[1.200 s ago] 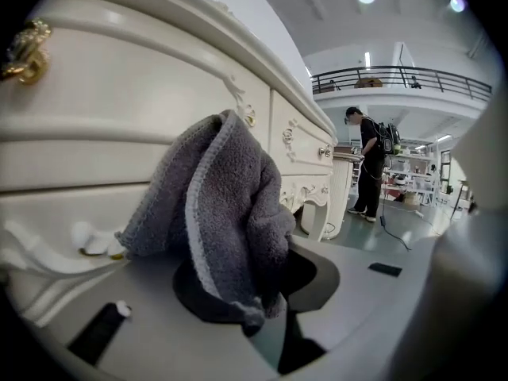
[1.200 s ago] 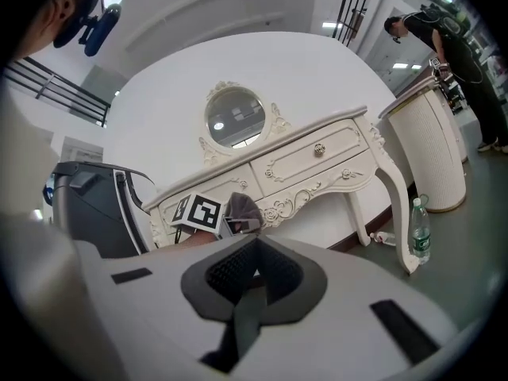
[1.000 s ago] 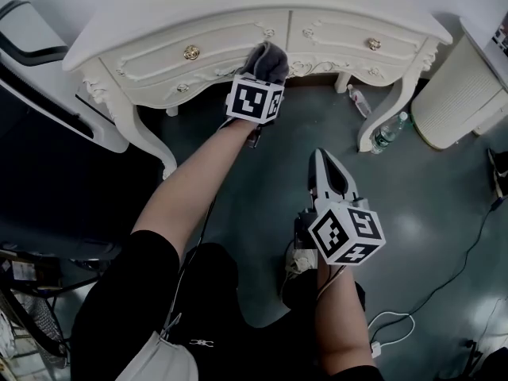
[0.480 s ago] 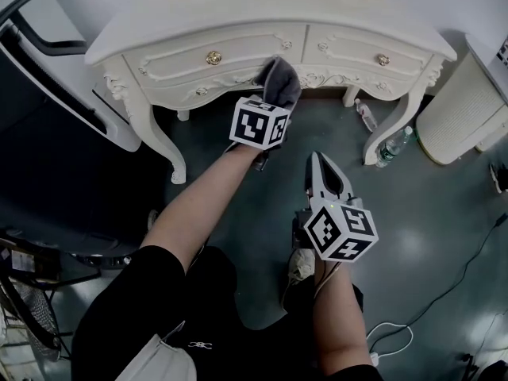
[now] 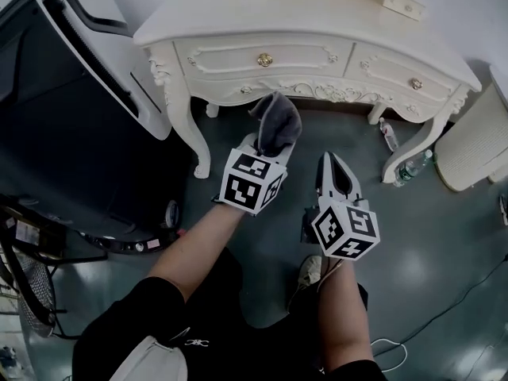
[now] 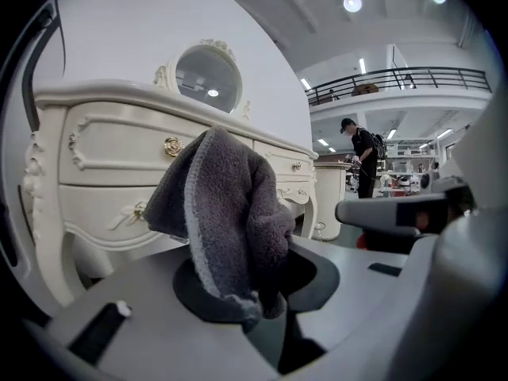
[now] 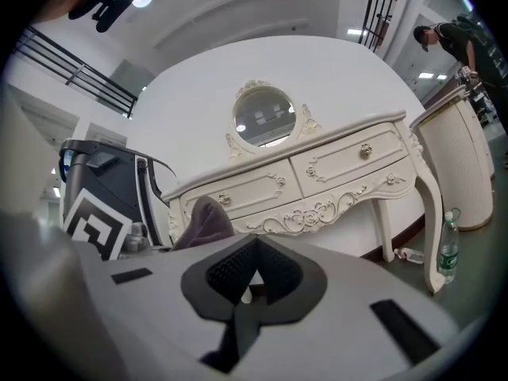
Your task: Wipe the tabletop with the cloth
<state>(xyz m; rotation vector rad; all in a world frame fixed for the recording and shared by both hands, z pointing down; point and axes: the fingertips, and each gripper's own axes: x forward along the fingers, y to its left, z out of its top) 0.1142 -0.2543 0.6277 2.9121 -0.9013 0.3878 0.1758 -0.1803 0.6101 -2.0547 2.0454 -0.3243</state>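
Observation:
A grey cloth (image 5: pixel 276 122) (image 6: pixel 226 213) hangs bunched from my left gripper (image 5: pixel 268 144), which is shut on it in front of the white dressing table (image 5: pixel 302 18) (image 6: pixel 95 141), below its top. The cloth (image 7: pixel 202 222) also shows at the left in the right gripper view. My right gripper (image 5: pixel 334 171) (image 7: pixel 252 275) is held beside the left one, lower and to the right, over the floor, its jaws together with nothing between them. The tabletop (image 7: pixel 294 153) carries a small oval mirror (image 7: pixel 262 121) (image 6: pixel 208 78).
A black and white chair or machine (image 5: pixel 87 78) stands at the left of the table. A ribbed white bin (image 5: pixel 476 149) and plastic bottles (image 5: pixel 413 167) sit at the right, by a table leg. A white cable (image 5: pixel 389 348) lies on the floor. A person (image 6: pixel 363 153) stands far off.
Both grippers have drawn back from the table front toward me, the left one still carrying the cloth. The view has shifted so the table sits farther right and higher.

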